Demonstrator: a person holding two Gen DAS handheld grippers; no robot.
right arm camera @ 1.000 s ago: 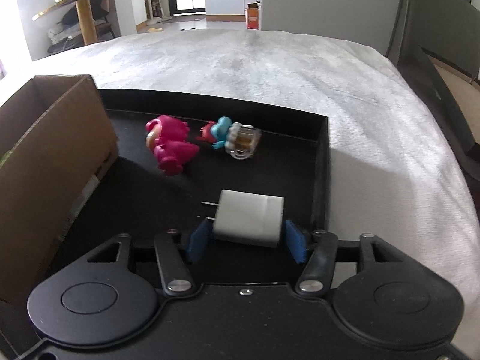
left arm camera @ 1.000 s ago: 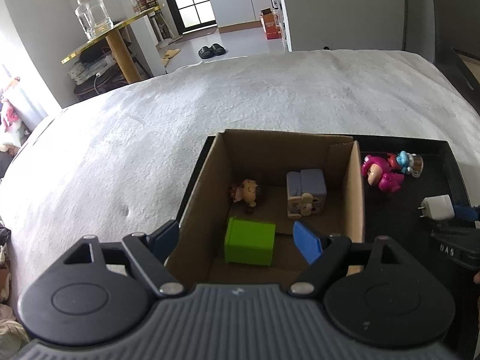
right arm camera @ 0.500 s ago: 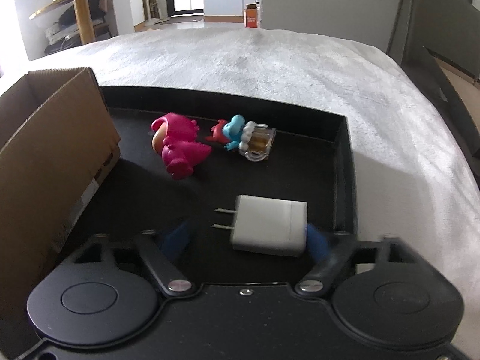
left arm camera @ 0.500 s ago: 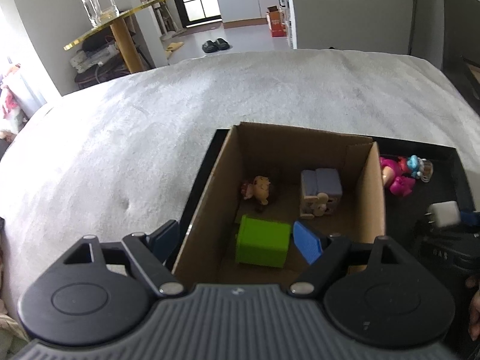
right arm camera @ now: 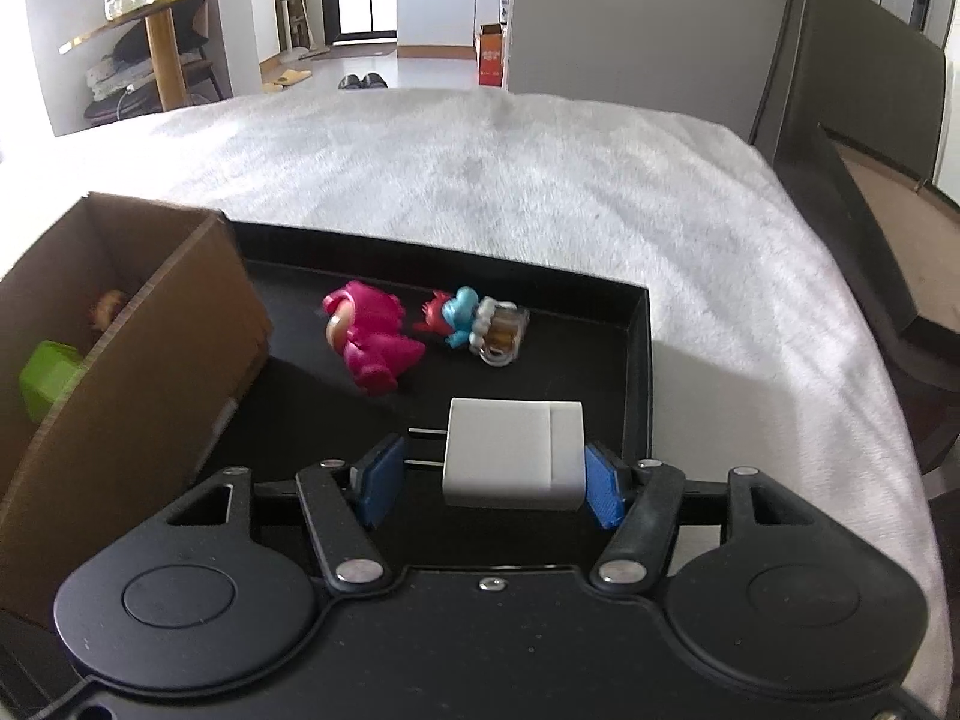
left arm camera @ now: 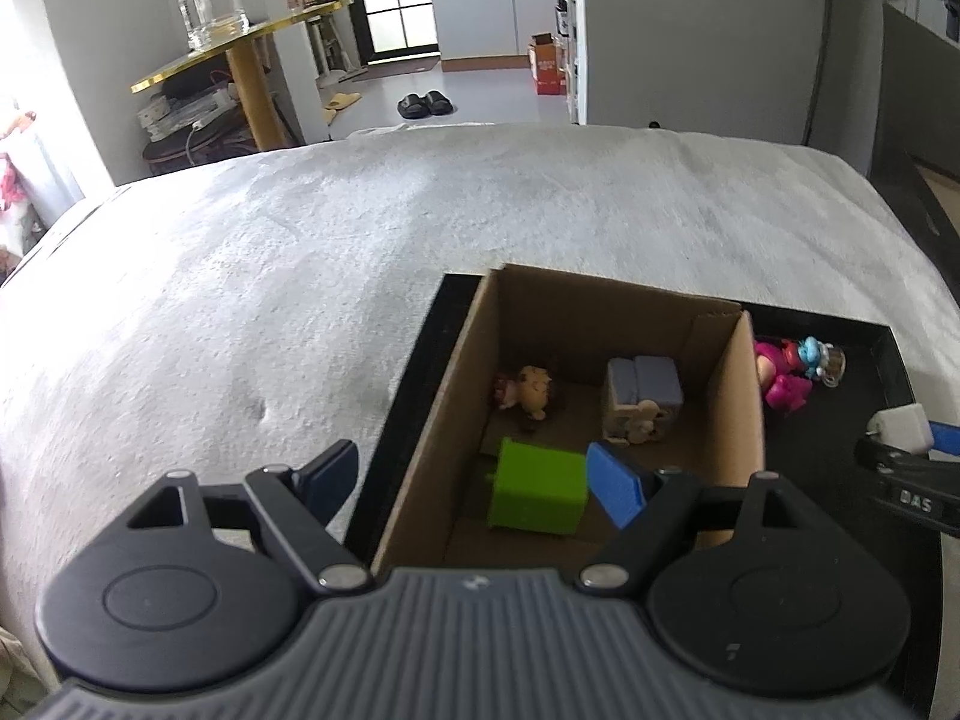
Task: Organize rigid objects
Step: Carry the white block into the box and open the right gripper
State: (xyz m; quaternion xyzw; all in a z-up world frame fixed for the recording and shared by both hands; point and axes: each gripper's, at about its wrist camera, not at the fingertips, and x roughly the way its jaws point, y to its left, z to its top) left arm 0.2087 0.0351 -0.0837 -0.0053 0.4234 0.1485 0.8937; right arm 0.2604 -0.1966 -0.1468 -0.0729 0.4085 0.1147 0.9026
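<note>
Charger [right arm camera: 513, 453] clamped in your right hand-held gripper [right arm camera: 489, 480], pads on its prongs and back end, where a second ago they stood clear; it's now lifted off the tray [right arm camera: 636, 372], ready for the box [right arm camera: 150, 372]. Your left hand-held gripper [left arm camera: 474, 480] hangs apart, empty, straddling the box wall. Only its view shows the green block [left arm camera: 537, 495] and toys inside.

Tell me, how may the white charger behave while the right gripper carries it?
The white charger looks stiff and boxy, so it should not bend. Its smooth faces may slip between the pads. The prongs point sideways toward one pad, so it could twist.
</note>
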